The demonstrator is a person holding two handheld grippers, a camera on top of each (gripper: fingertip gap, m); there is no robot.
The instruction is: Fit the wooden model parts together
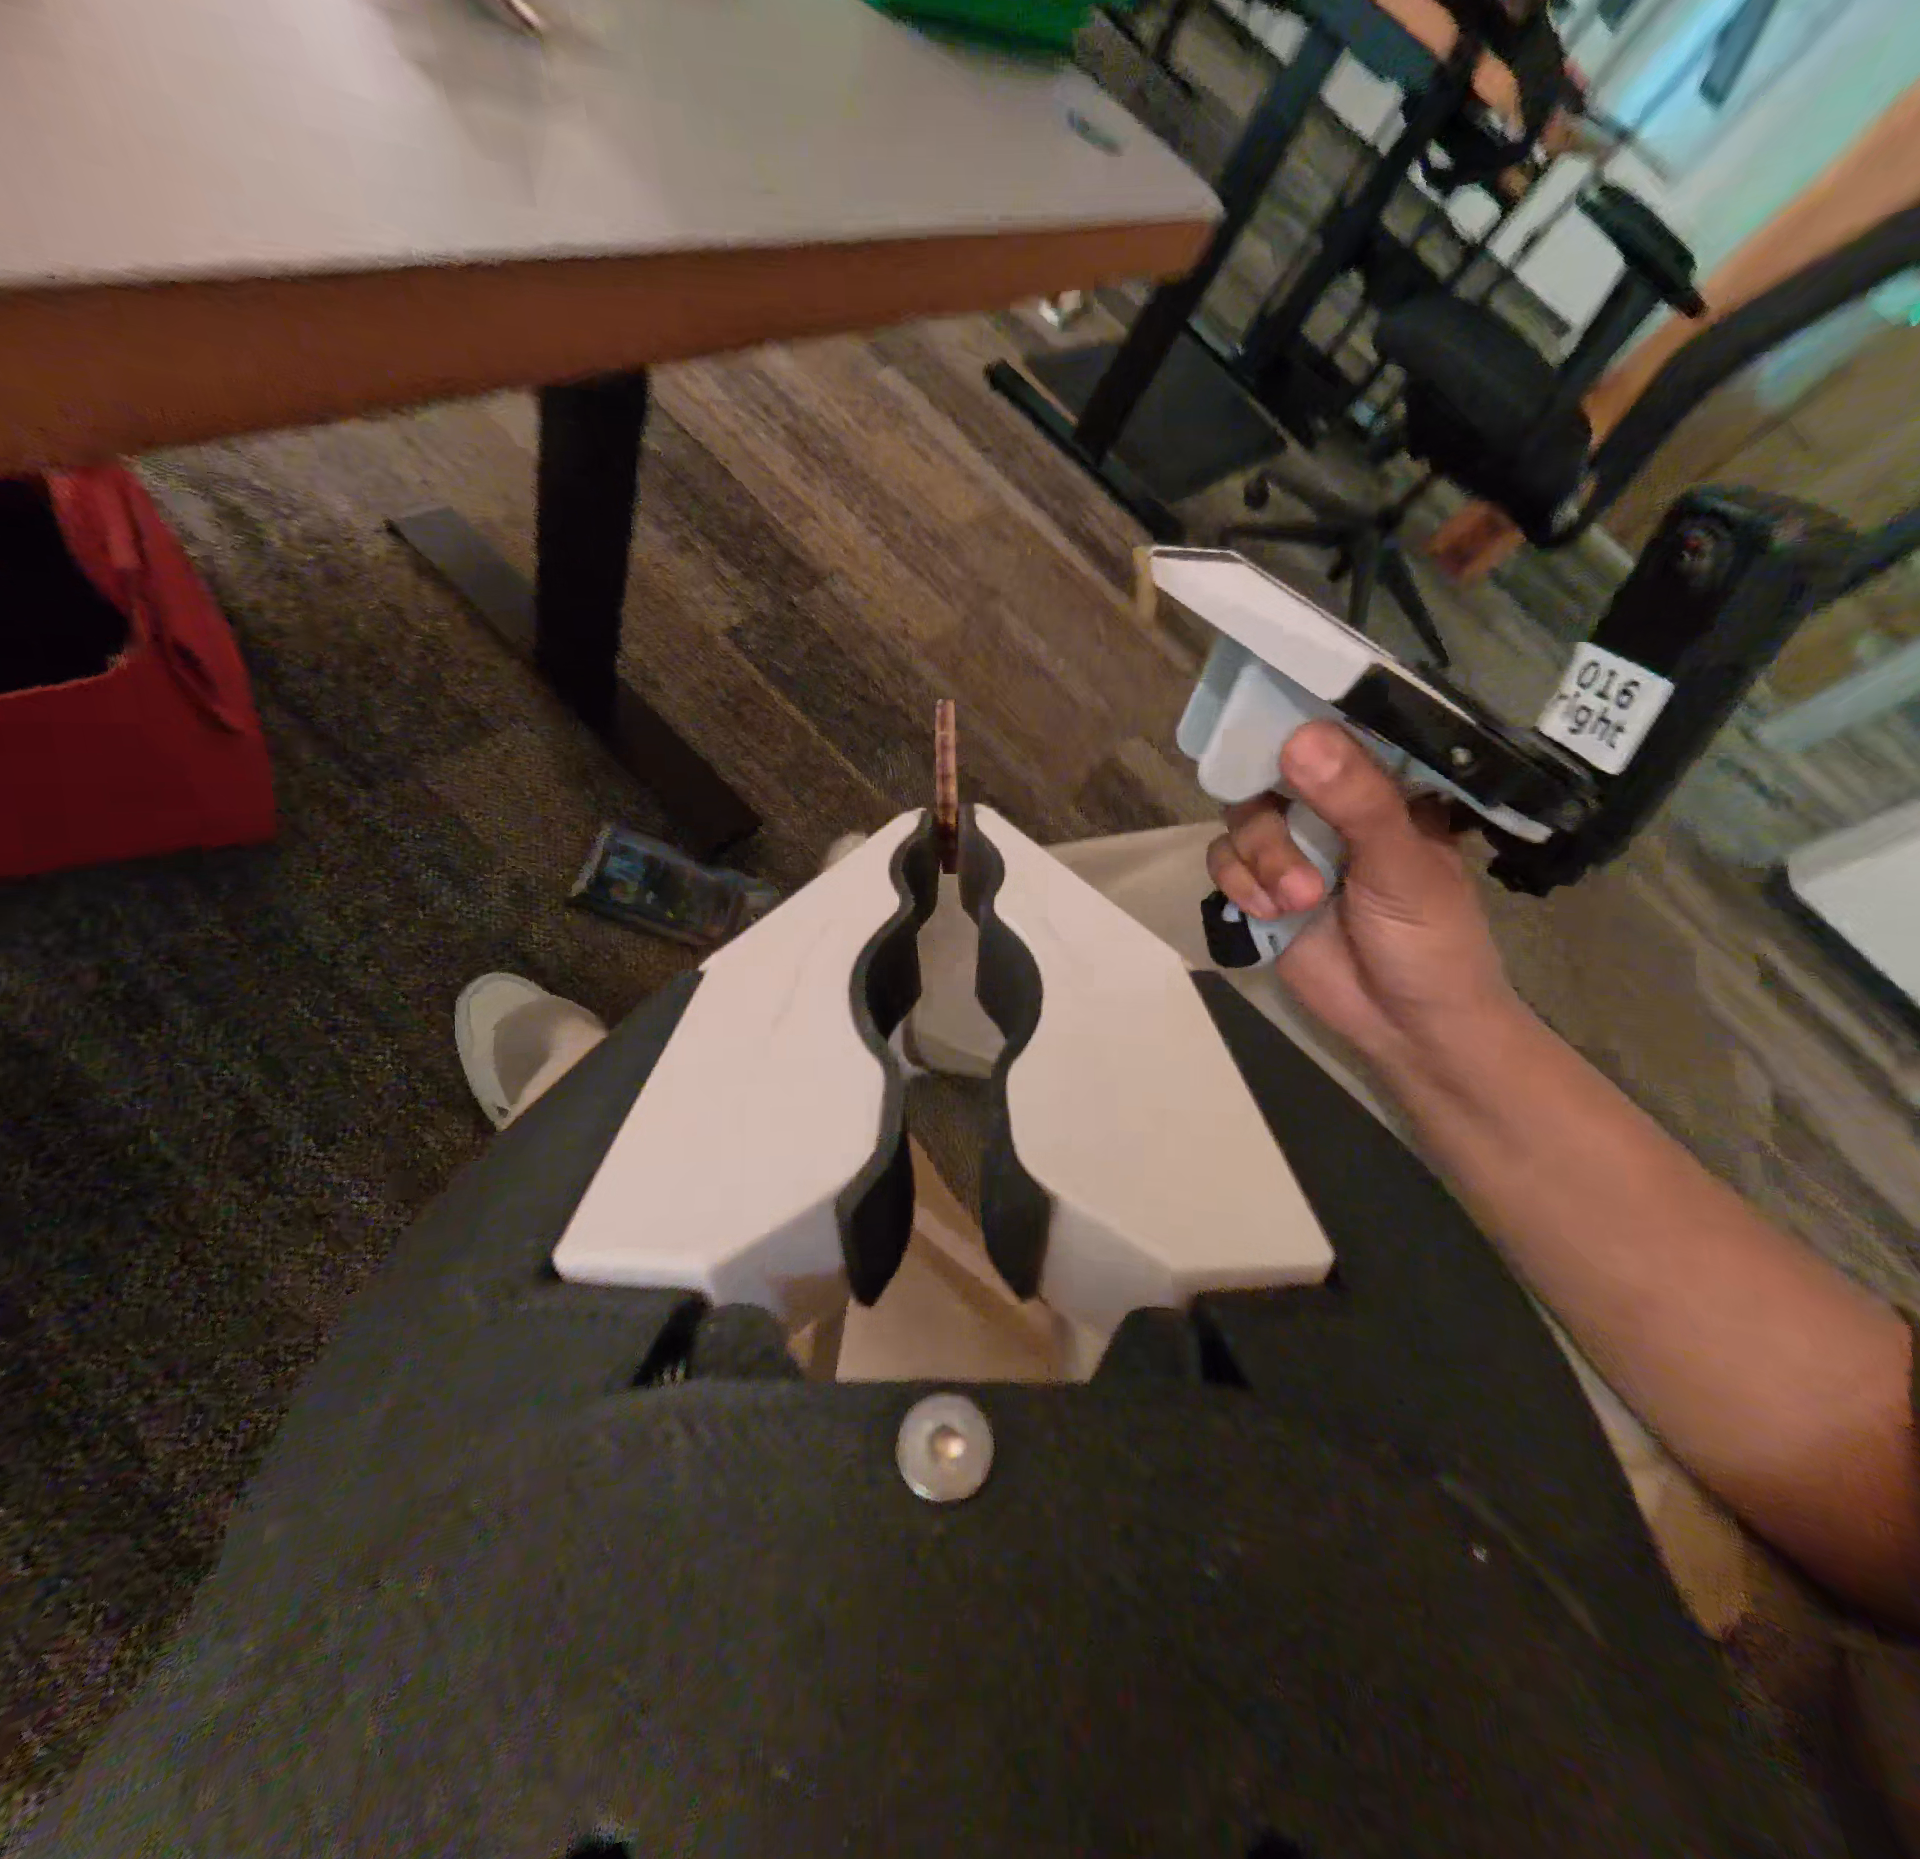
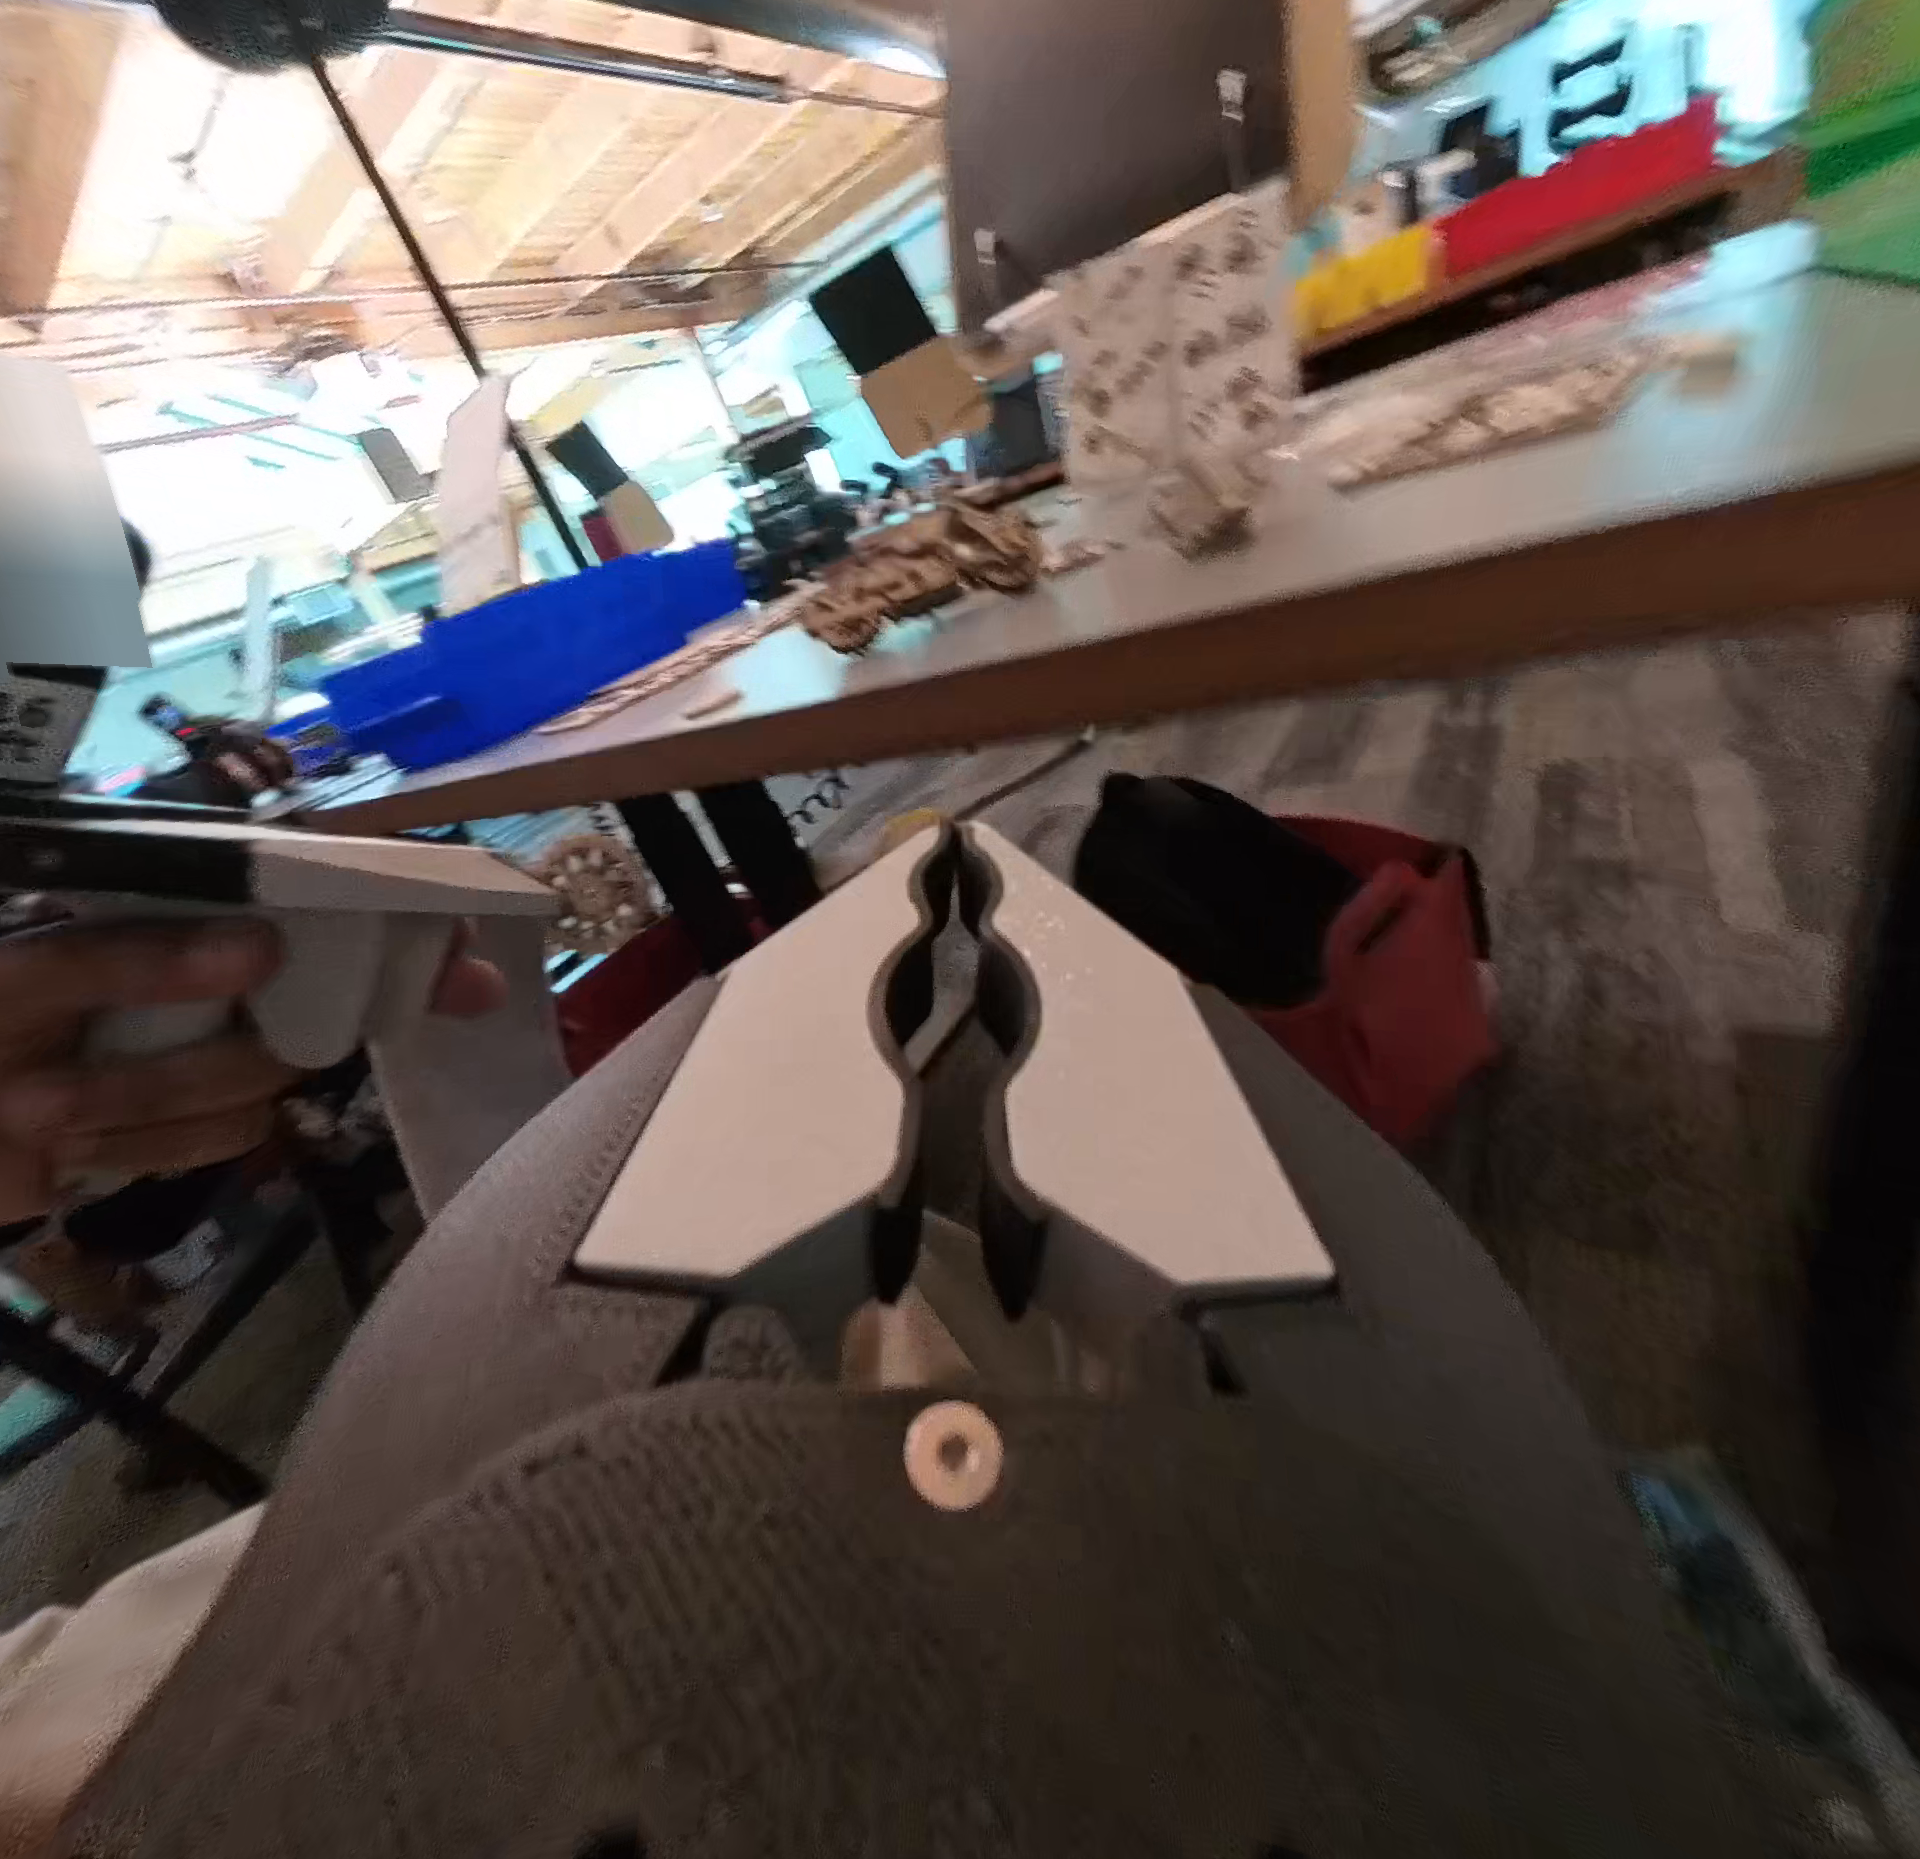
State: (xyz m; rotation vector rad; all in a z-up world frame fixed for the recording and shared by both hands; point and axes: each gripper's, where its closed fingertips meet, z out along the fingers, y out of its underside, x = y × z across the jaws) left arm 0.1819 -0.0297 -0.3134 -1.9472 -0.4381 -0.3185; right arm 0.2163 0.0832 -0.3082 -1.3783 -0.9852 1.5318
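Pinching a thin wooden part (image 1: 944, 770) edge-on, the left gripper (image 1: 944, 838) held it off the table (image 1: 623, 178), presumably for mating. Right gripper (image 2: 958, 841) was clenched, seemingly empty.

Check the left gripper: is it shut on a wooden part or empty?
Shut on a part. The left gripper has its fingertips closed on a thin wooden piece, seen edge-on and sticking out past them.

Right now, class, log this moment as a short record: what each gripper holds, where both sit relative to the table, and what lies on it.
left gripper: shut on a thin wooden piece, seen edge-on
right gripper: shut, nothing visible between the fingers
position: both below the table edge
tabletop: wooden model parts, blurred
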